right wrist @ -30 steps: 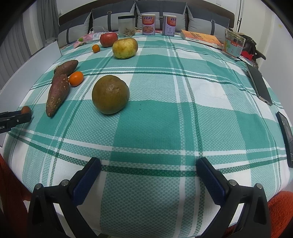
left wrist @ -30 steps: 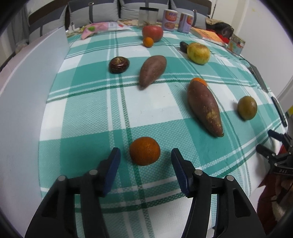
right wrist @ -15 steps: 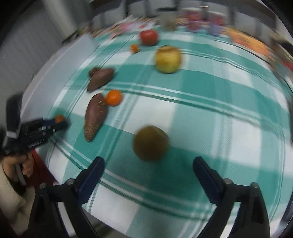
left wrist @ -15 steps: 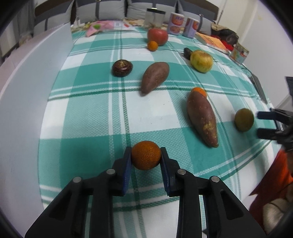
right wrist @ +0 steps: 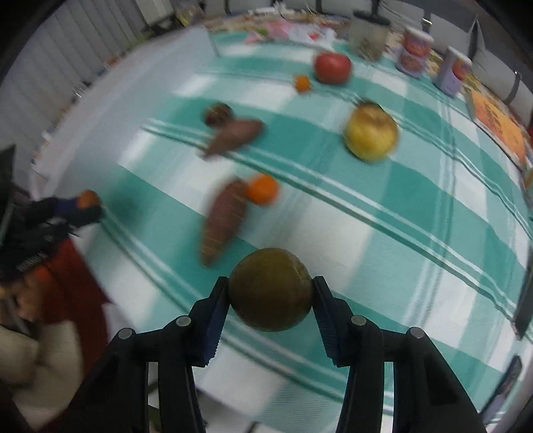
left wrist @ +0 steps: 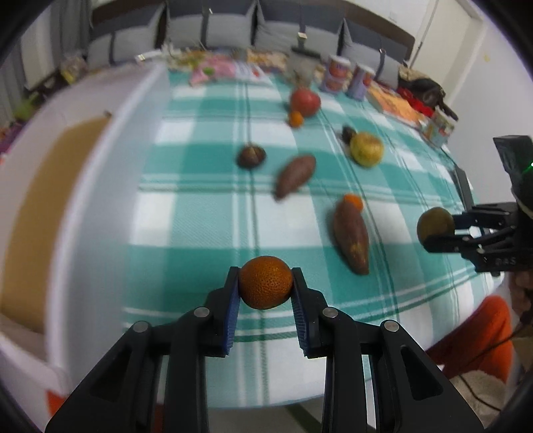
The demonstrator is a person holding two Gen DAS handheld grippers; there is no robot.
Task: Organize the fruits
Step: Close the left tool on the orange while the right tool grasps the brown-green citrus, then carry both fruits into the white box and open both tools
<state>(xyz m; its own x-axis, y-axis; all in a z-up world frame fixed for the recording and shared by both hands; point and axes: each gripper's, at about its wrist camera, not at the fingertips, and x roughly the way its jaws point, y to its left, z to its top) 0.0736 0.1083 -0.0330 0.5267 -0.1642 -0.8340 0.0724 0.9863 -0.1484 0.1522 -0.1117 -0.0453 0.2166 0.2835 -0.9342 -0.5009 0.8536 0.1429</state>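
Here, left gripper (left wrist: 266, 287) fingers pinching orange (left wrist: 265, 281), right gripper (right wrist: 270, 293) fingers closing around brown-green fruit (right wrist: 270, 289).

A green-and-white checked tablecloth (left wrist: 200, 233) covers the table. At its far edge, toward twelve o'clock, stands a clear jar (right wrist: 368, 35) with a dark lid. Just to the jar's three o'clock are two printed cans (left wrist: 338, 73), close together. Further toward two o'clock lies an orange book (right wrist: 496, 121), flat on the cloth. Pink packets (left wrist: 216, 68) lie at eleven o'clock along the far edge. Grey cushions (left wrist: 230, 28) line the back. A white box (left wrist: 100, 186) with a brown inside sits at nine o'clock, beside the cloth.
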